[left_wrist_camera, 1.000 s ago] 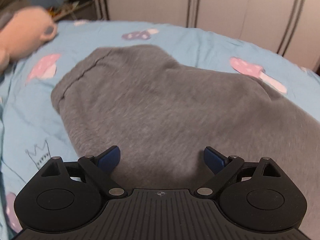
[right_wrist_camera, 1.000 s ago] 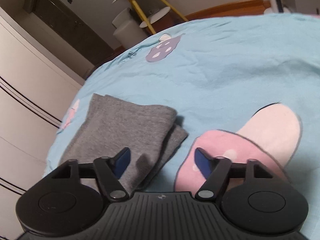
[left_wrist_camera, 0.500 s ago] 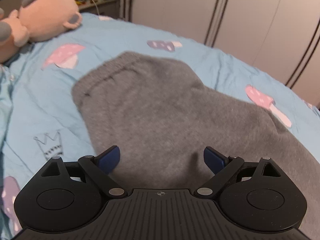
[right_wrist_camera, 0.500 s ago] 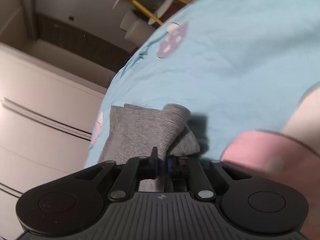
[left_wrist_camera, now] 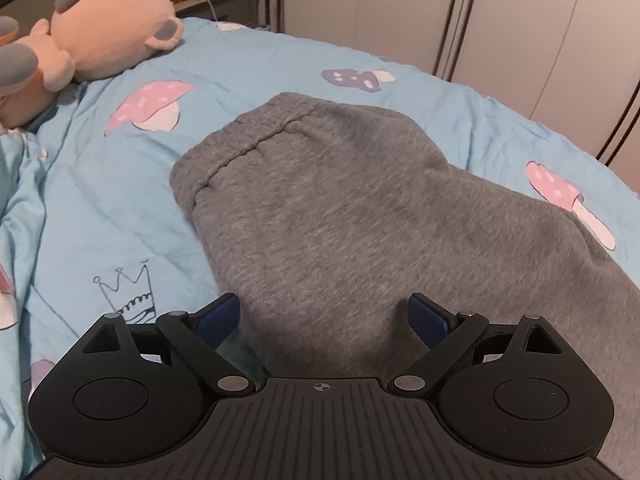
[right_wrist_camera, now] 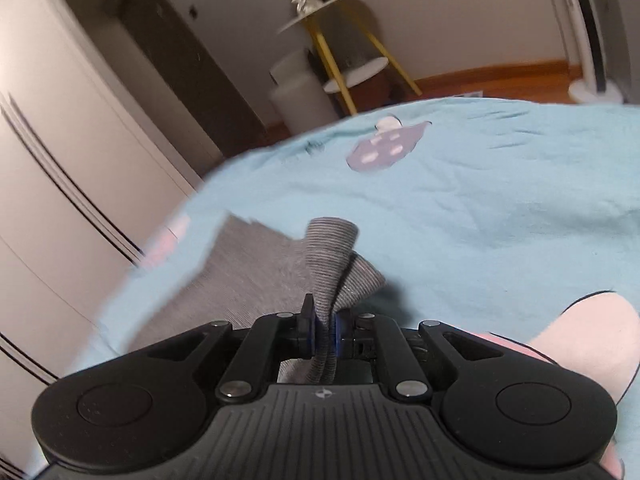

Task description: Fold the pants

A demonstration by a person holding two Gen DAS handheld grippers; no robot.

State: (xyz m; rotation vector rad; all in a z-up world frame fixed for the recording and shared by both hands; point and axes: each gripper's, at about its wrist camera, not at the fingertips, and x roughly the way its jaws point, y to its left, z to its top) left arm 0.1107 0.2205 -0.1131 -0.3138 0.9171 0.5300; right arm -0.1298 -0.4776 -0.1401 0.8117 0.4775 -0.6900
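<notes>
- Grey sweatpants (left_wrist_camera: 340, 208) lie on our blue mushroom-print bedsheet (left_wrist_camera: 100, 208), waistband toward the plush toy (left_wrist_camera: 100, 36); our left gripper (left_wrist_camera: 322, 316) hangs spread above them, holding nothing.
- Right gripper (right_wrist_camera: 325, 334) pinches the ribbed cuffs (right_wrist_camera: 332, 264), raised off the sheet.

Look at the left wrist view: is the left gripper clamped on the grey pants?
No: the left gripper stands open over the grey pants, its pads clear of the fabric.
</notes>
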